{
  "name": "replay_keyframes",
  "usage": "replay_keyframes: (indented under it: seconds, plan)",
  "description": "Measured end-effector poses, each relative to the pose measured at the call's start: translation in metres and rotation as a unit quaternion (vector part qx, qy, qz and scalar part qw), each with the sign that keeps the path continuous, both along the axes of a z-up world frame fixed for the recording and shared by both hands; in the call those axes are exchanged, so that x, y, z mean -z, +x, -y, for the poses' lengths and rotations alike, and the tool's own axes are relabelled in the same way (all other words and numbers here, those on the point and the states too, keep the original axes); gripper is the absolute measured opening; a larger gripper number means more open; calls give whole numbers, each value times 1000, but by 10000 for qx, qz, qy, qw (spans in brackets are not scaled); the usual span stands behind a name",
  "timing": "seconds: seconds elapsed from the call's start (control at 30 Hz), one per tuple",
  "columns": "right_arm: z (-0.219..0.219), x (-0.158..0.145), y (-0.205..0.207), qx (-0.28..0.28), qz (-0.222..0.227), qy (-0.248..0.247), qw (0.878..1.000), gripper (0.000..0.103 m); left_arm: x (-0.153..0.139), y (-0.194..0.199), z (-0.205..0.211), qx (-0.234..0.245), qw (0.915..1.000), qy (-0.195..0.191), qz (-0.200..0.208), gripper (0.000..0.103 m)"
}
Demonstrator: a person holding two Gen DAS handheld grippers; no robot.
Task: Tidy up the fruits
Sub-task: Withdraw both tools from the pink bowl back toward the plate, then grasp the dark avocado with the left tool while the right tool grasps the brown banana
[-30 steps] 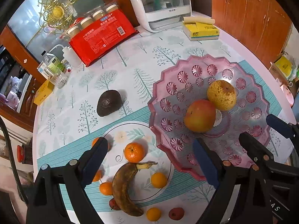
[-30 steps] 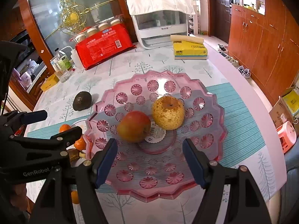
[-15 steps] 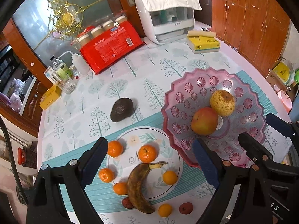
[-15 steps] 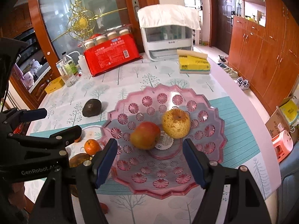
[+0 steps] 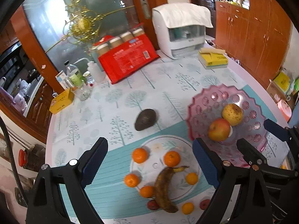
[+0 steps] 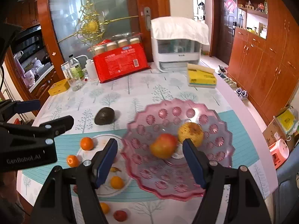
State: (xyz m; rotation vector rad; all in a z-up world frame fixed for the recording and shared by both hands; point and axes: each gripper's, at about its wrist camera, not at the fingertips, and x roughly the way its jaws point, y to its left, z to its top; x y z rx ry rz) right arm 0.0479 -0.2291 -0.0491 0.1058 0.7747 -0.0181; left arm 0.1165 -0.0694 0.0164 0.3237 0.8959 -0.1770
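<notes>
Your pink bowl holds an apple and a yellow pear, touching at its centre. Just beside it on your left, the white plate carries a browned banana and several oranges; more small fruit lies off its rim on the tablecloth. An avocado sits alone beyond the plate. Your left gripper and right gripper both hang above the fruit, tongs apart and holding nothing.
</notes>
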Motion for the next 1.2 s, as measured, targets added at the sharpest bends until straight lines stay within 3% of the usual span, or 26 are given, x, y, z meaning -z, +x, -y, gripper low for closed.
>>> replay_keyframes:
  seconds: [0.4, 0.63, 0.77, 0.93, 1.07, 1.2]
  plan:
    - [-46, -31, 24, -145, 162, -134, 9997, 73, -36, 31, -94, -492, 9972, 55, 569, 91]
    - [-68, -38, 60, -153, -40, -243, 9996, 73, -45, 61, -131, -483, 9960, 67, 754, 91]
    - [-73, -40, 78, -36, -137, -275, 9995, 73, -41, 81, -136, -267, 9969, -15, 746, 91]
    - [-77, -32, 89, 90, -363, -192, 9991, 73, -17, 112, -125, 269, 9985, -186, 445, 91]
    - [-85, -11, 86, 43, -696, -123, 9975, 73, 11, 132, -104, 783, 9967, -76, 187, 91]
    - [-95, 18, 77, 13, -1110, 6, 9938, 73, 42, 144, -84, 1405, 9899, 206, -47, 91]
